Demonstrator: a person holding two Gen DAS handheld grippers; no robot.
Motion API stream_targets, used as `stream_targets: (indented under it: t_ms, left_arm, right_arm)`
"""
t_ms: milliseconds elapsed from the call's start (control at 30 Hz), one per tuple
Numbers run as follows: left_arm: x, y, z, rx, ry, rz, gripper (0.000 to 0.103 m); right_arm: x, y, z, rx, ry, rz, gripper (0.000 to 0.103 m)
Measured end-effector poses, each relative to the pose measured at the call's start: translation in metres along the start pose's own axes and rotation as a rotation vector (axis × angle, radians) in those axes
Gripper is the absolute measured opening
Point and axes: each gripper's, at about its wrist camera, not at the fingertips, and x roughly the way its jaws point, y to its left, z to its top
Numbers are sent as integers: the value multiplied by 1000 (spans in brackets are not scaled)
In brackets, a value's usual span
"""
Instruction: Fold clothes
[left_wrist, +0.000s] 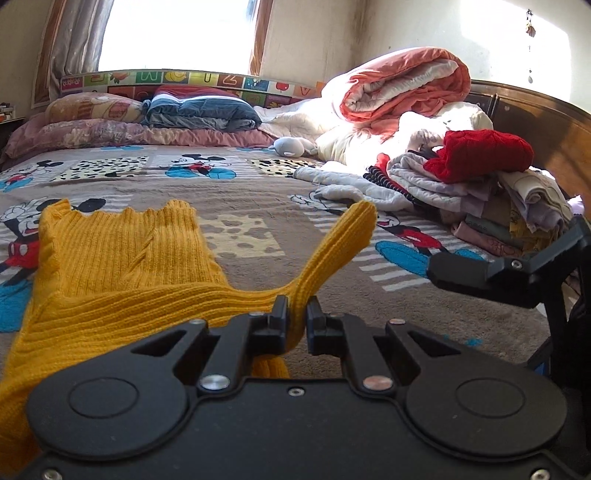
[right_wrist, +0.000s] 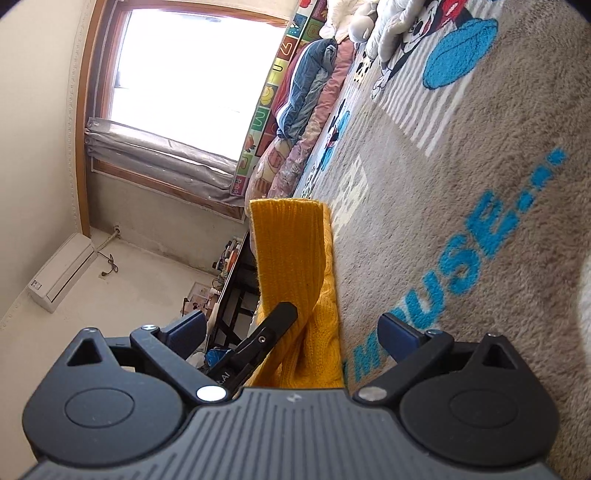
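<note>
Left wrist view: a mustard-yellow ribbed knit sweater (left_wrist: 122, 266) is seen lying on the bed's grey plush cartoon-mouse blanket (left_wrist: 258, 192), its body spread ahead and to the left of the left tongs (left_wrist: 295, 317). One sleeve (left_wrist: 340, 240) is pinched between the nearly closed pads of the left tongs, and its cuff end rises forward and to the right, so the sleeve's long axis runs diagonally away from the body. The coming fold is judged to turn on this: the sleeve would have to be carried leftward, across onto the body.

The right tongs (right_wrist: 291, 332) are seen with pads standing wide apart and nothing gripped; in the right wrist view, which is rolled strongly sideways, the sweater is seen beyond them, with a finger of the left tongs in front of it. The left hand is therefore the nearer, already holding.

Further out to the right, a heap of mixed clothes topped by a red knit garment (left_wrist: 480, 155) is seen, well apart from the sweater. A rolled coral-and-white quilt (left_wrist: 402, 85) lies behind. Nothing is seen obstructing the leftward path.
</note>
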Motion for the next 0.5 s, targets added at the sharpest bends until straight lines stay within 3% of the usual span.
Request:
stream_targets:
  t_ms: [100,133,267,333,433,500]
  left_arm:
    - [-3,-1,-1,-9,26,-87,28]
    - [-7,0,0,-17,24,-118,31]
    - [-46,12,15,-13,-39,-109,31]
    - [-70,32,20,-42,-84,-75,31]
    - [-105,80,19,-110,-135,68,31]
    - [-119,121,9,-199,-125,169,31]
  right_arm:
    - [0,0,-2,-8,1,-8,98]
    - [1,0,-2,-10,2,-11,98]
    - [5,3,-3,-27,6,-34,99]
    - [8,6,-3,-33,17,-59,99]
    - [14,11,-6,4,39,-96,99]
    - [18,15,-14,33,26,-138,98]
